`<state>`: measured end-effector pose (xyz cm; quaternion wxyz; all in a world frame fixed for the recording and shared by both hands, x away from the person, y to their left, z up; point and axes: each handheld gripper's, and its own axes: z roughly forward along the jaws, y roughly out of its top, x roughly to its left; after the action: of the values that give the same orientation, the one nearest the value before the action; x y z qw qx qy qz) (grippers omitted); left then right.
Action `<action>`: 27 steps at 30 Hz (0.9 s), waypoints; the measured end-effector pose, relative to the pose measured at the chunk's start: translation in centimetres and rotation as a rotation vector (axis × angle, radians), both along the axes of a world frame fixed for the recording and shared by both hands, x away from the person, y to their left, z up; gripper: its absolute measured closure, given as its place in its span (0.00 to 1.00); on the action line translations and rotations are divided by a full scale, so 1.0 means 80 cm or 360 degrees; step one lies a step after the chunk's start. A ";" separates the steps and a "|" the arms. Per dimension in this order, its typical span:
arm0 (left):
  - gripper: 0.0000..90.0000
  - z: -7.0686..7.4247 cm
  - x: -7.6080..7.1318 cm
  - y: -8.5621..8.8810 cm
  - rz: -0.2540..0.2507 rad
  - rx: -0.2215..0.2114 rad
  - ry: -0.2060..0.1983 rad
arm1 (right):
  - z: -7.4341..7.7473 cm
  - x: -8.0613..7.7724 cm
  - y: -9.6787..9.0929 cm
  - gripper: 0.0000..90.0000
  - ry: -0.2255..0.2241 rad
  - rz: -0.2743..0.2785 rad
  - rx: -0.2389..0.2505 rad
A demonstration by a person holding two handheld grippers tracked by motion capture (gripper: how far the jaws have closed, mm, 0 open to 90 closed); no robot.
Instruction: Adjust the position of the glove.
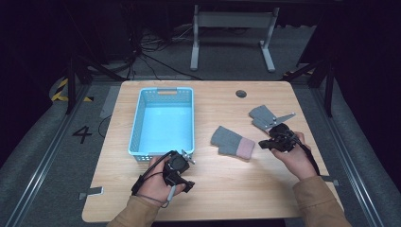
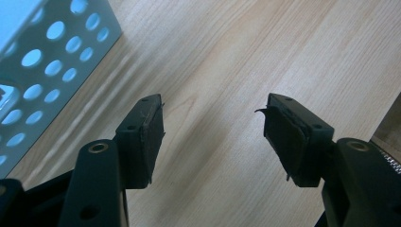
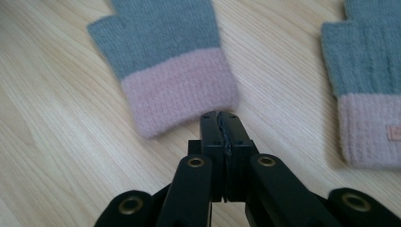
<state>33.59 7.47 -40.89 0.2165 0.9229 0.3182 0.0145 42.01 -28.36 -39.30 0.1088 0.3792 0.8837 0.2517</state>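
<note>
A grey knit glove with a pink cuff (image 1: 231,142) (image 3: 165,61) lies flat on the wooden table (image 1: 227,189), right of centre. A second, matching glove (image 1: 261,116) (image 3: 371,80) lies beyond it toward the far right. My right gripper (image 1: 263,143) (image 3: 221,118) is shut with nothing between its jaws. Its tip sits just at the edge of the nearer glove's pink cuff. My left gripper (image 1: 185,182) (image 2: 213,113) hovers over bare wood near the front, beside the basket's corner. It is open and holds nothing.
A light blue perforated basket (image 1: 137,120) (image 2: 42,56) stands left of centre, with nothing in it. A round cable hole (image 1: 241,93) sits near the far edge. The table's front edge lies close behind both hands.
</note>
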 end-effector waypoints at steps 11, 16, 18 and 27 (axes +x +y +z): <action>0.42 0.006 0.000 0.006 -0.0010 -0.0038 -0.0018 | 0.007 -0.001 0.023 1.00 -0.0017 0.0076 0.0098; 0.42 0.006 0.000 0.006 -0.0017 -0.0040 -0.0020 | 0.010 0.002 0.047 1.00 -0.0011 0.0141 0.0098; 0.42 0.006 0.000 0.006 -0.0018 -0.0037 -0.0022 | 0.010 0.003 0.060 1.00 -0.0007 0.0167 0.0096; 0.41 0.005 0.002 0.006 -0.0029 -0.0041 -0.0018 | -0.001 0.017 0.120 1.00 0.0037 0.0290 0.0037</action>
<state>33.72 7.96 -40.47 0.2302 0.9228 0.3086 0.0136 43.39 -18.79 -39.39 0.0707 0.3013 0.9128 0.2664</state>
